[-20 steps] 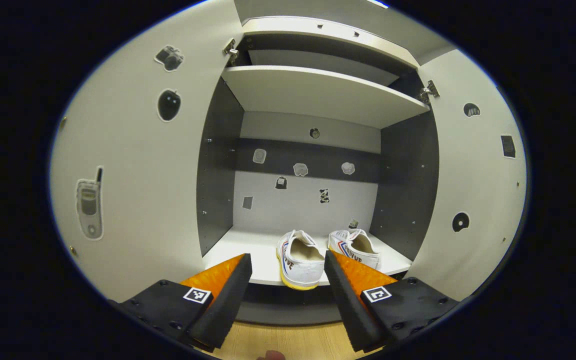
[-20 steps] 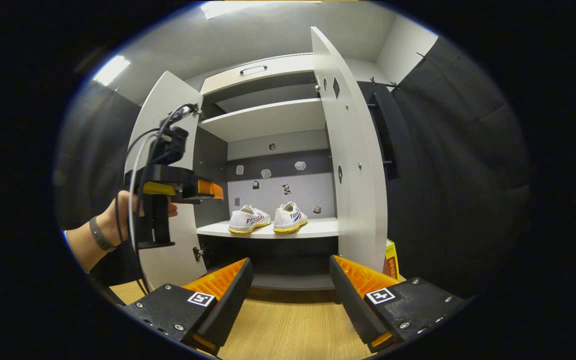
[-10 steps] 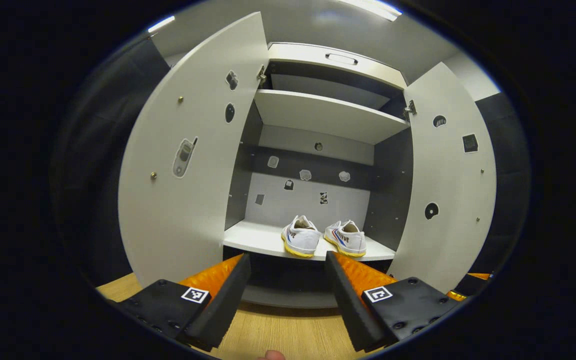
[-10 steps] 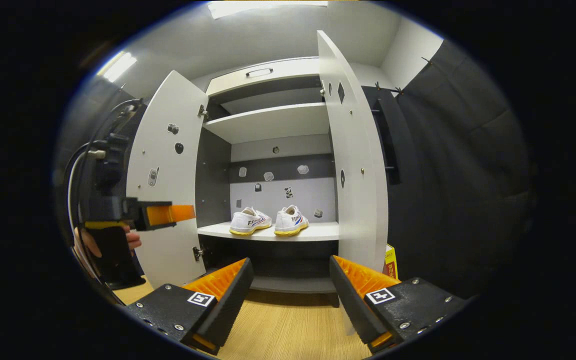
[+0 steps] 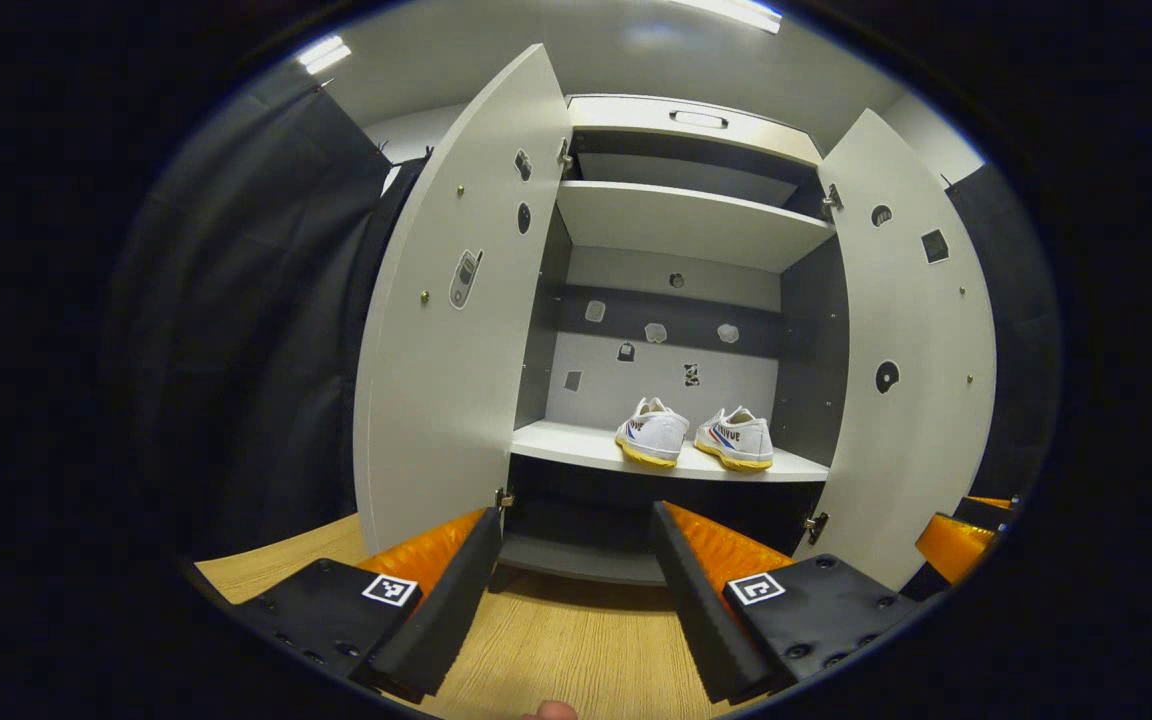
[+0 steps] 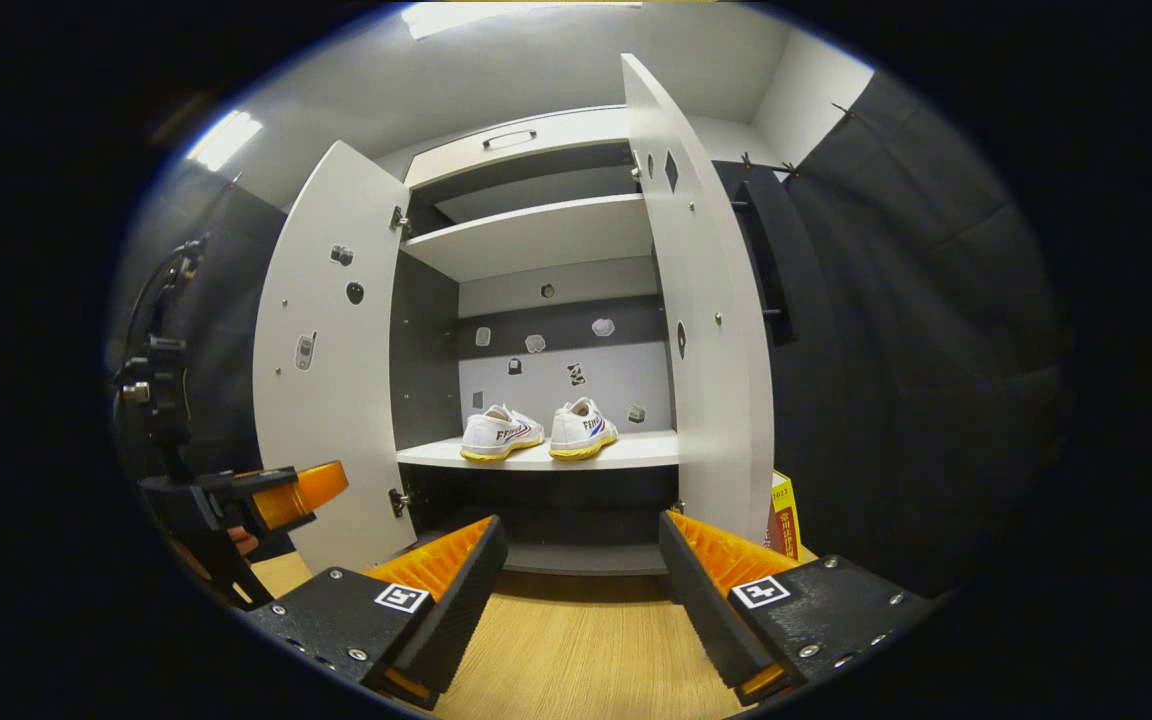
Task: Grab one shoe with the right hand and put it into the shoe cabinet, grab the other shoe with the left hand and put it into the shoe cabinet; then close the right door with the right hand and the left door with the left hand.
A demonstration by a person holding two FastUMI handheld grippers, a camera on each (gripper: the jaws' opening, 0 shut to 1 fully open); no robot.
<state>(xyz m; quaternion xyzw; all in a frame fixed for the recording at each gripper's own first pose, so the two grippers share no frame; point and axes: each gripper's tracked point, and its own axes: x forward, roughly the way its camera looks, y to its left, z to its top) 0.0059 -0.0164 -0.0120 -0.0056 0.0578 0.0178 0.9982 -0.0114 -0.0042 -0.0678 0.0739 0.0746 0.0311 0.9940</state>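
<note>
Your right gripper (image 6: 576, 590) hangs with its fingers spread and nothing between them, in front of the shoe cabinet (image 6: 536, 240), aimed at the lower shelf. Your left gripper (image 5: 571, 580) is likewise spread and empty. Both shoes (image 6: 536, 432) sit side by side on that shelf, so both tools are free for the doors. The right door (image 6: 701, 320) and left door (image 6: 331, 370) stand wide open.

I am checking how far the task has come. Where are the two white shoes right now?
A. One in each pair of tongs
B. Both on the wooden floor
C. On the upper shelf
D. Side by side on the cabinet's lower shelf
D: both white canvas shoes with yellow soles sit side by side on the white lower shelf of the open cabinet.
</note>
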